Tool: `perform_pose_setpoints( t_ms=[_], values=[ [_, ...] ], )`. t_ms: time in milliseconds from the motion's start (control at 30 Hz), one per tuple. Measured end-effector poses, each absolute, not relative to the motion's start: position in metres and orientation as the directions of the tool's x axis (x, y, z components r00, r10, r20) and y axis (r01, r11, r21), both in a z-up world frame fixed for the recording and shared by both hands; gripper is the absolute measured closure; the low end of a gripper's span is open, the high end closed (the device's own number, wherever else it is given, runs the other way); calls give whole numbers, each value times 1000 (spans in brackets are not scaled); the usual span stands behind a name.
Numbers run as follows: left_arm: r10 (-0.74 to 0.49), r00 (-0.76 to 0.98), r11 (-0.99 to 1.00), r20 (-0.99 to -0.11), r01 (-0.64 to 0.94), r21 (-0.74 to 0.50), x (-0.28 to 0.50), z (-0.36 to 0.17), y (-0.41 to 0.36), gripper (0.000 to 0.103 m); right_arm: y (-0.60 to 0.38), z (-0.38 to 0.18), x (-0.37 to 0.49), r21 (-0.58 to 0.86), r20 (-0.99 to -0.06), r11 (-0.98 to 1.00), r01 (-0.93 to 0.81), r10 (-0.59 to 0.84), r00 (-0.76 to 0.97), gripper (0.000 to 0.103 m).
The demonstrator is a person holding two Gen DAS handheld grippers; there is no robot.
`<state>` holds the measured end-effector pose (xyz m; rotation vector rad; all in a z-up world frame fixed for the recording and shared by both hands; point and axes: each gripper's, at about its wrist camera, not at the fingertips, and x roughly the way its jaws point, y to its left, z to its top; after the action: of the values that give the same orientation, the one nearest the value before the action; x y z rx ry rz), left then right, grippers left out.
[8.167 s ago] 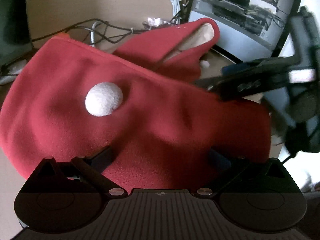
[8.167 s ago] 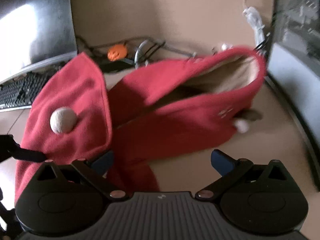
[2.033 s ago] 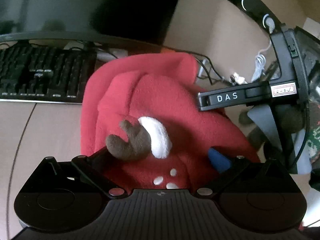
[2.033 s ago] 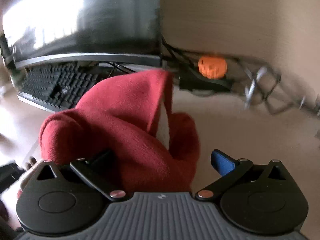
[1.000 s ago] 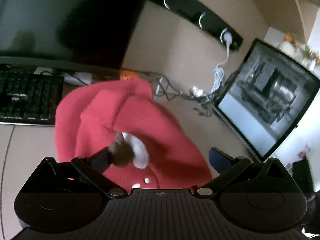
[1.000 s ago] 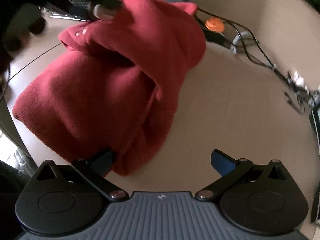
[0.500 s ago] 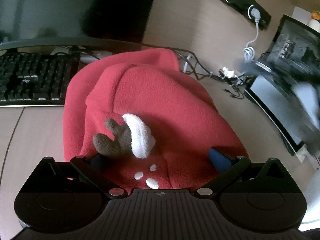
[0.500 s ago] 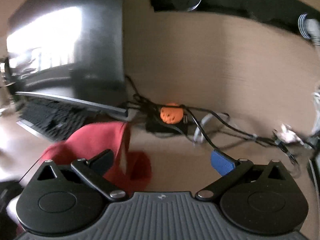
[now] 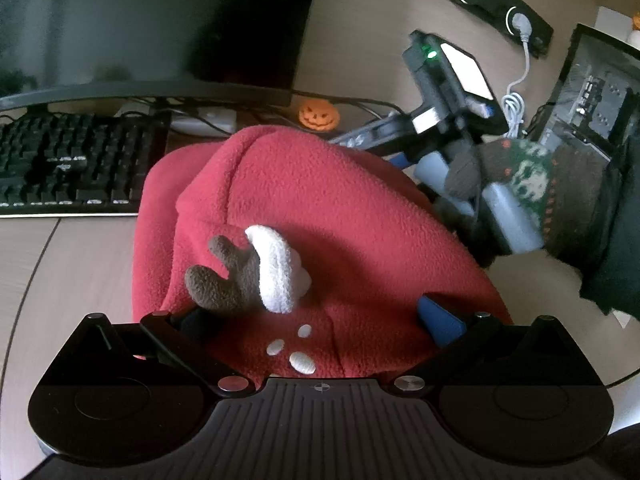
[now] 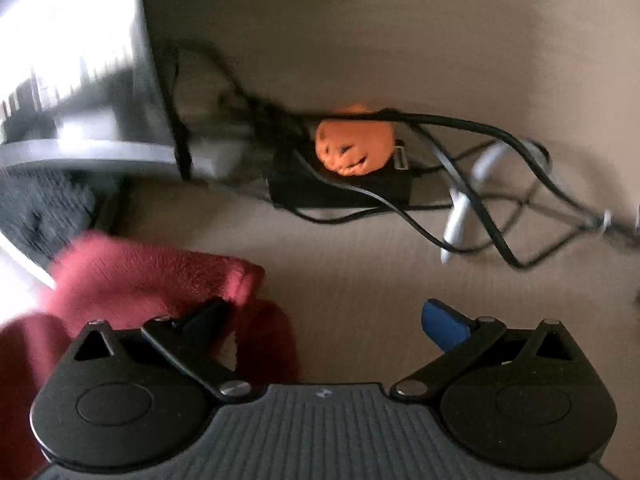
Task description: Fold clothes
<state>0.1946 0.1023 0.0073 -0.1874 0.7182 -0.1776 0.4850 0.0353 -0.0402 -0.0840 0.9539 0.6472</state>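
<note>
On the table (image 9: 60,256), before the keyboard (image 9: 72,160) and monitor (image 9: 152,20), we list one red fleece garment (image 9: 320,216), gathered into a compact mound, its brown antler and white trim (image 9: 248,276) uppermost, three white dots below.

Left gripper (image 9: 320,320): jaws spread wide, straddling the near edge of the mound, gripping nothing.

Right gripper (image 10: 324,312): jaws likewise apart and empty; only the garment's far corner (image 10: 160,280) lies under the left jaw. From the left wrist view we see it across the mound, held by a hand in a patterned knit sleeve (image 9: 532,176).

Change noted: a second ago the right gripper hung over the whole bundle; it has since swung to the far side, and the mound has kept its shape. We judge the folds made, with only tidying or release left.

Containers: none seen. Sundry: orange pumpkin ornament (image 10: 352,148) on a black adapter (image 10: 340,192), tangled cables (image 10: 500,200), second screen (image 9: 600,92) at right.
</note>
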Motion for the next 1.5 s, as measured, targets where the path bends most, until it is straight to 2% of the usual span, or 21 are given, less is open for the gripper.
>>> perform_pose_setpoints(
  t_ms=[100, 233, 400, 467, 500, 633, 700, 767, 833, 900, 1033, 1133, 1300, 1400, 1500],
  values=[
    [-233, 738, 966, -634, 102, -235, 193, 7, 104, 0, -1, -19, 466, 361, -720, 771, -525, 588, 369, 0],
    [-245, 740, 963, -626, 111, -245, 192, 7, 106, 0, -32, -1, 426, 414, -678, 707, -574, 660, 323, 0],
    [-256, 744, 960, -617, 120, -253, 190, 6, 108, 0, -25, -6, 382, 385, -701, 658, -647, 665, 259, 0],
    [-258, 744, 959, -616, 123, -254, 190, 5, 108, 0, -8, -24, 375, 378, -751, 671, -638, 625, 212, 0],
    [-255, 743, 961, -618, 122, -250, 190, 5, 108, 0, 0, -34, 374, 384, -770, 684, -621, 608, 193, 0],
    [-238, 741, 966, -628, 112, -234, 189, 2, 110, 0, 4, -50, 377, 524, -734, 696, -491, 661, 154, 0],
    [-255, 743, 958, -618, 107, -266, 186, 1, 116, 0, 0, -57, 381, 587, -719, 690, -424, 685, 119, 0],
    [-271, 744, 952, -610, 112, -285, 184, 0, 120, 0, -9, -74, 386, 681, -686, 668, -300, 725, 56, 0],
    [-272, 743, 953, -612, 120, -278, 182, 0, 120, 0, -20, -91, 391, 784, -612, 605, -140, 791, -8, 0],
    [-282, 736, 951, -615, 133, -277, 181, 4, 121, 0, -26, -97, 389, 813, -578, 574, -98, 816, -14, 0],
    [-389, 725, 898, -569, 162, -409, 167, 21, 152, 0, -36, -65, 372, 711, -631, 644, -282, 762, 148, 0],
    [-376, 767, 874, -520, 106, -475, 155, 28, 186, 0, -37, -39, 355, 600, -652, 692, -401, 714, 256, 0],
    [-294, 687, 876, -664, -84, -475, 188, -2, 212, 0, -27, -12, 323, 543, -656, 645, -538, 726, 207, 0],
    [-305, 654, 878, -693, -88, -470, 198, -15, 203, 0, -17, -2, 291, 402, -727, 615, -678, 665, 172, 0],
    [-305, 649, 865, -697, -116, -488, 197, -19, 199, 0, -15, -15, 266, 195, -837, 626, -755, 507, 205, 0]
  ],
)
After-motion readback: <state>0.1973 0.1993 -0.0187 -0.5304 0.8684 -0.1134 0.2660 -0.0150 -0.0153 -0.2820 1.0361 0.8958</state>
